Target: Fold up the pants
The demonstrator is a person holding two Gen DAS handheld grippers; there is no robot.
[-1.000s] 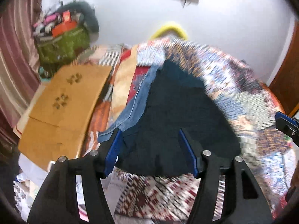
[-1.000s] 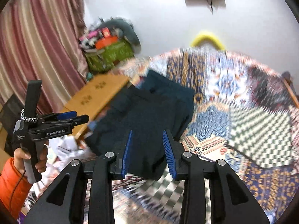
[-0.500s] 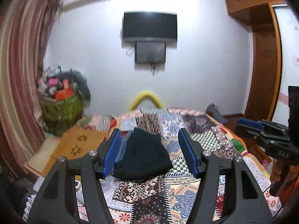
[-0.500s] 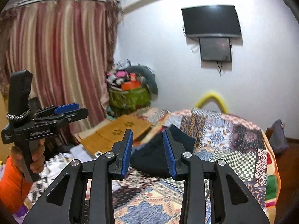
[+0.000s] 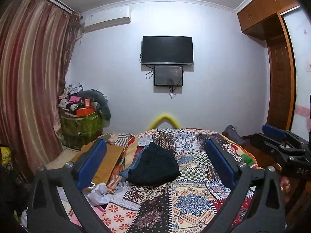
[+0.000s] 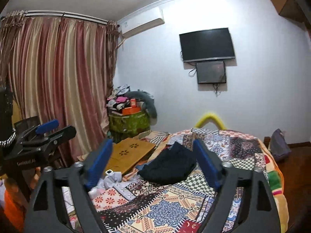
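Cardboard, a flat tan sheet point(image 5: 105, 161), lies at the left edge of the patchwork-quilted bed point(image 5: 194, 200). Beside it the dark, compactly folded pants point(image 5: 155, 168) rest on a blue denim garment point(image 5: 129, 169). The left gripper point(image 5: 155, 165) and right gripper point(image 6: 153, 164) hover well apart from them, both spread wide and empty. Judged finished; good practice is withdrawing without brushing the stack.

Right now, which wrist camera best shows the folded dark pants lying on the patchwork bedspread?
The left wrist view: the folded dark pants lie centred, unobstructed between open fingers, with blue denim beneath. In the right wrist view, the right finger covers their right edge.
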